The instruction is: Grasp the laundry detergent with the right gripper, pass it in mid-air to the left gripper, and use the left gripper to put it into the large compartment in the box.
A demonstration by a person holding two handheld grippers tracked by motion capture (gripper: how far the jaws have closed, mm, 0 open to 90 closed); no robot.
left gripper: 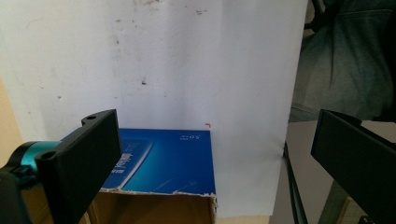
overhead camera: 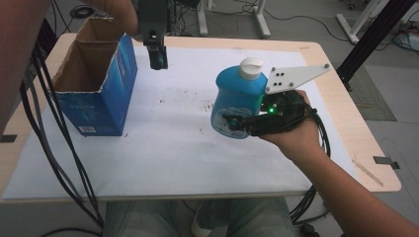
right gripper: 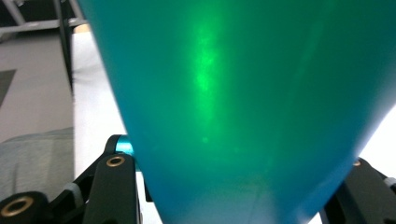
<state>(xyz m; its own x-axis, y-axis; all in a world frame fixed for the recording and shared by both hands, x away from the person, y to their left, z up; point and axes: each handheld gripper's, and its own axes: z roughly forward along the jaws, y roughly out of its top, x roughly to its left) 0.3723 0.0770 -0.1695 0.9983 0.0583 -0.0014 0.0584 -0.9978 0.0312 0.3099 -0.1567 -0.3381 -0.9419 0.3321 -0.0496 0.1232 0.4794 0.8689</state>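
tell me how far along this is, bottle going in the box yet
Done: the right tool is shut on the blue bottle and holds it clear of the white sheet. In hand: the bottle hangs over the middle of the table, well to the right of the open blue box. The left tool hovers open beside the box. Left: probably carrying the bottle over and lowering it in.

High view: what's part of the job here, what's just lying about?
In the job:
- blue bottle, held in the right gripper
- open blue box
- left gripper, open, beside the box

Lying about:
- white sheet on the table
- tape strips
- floor cables
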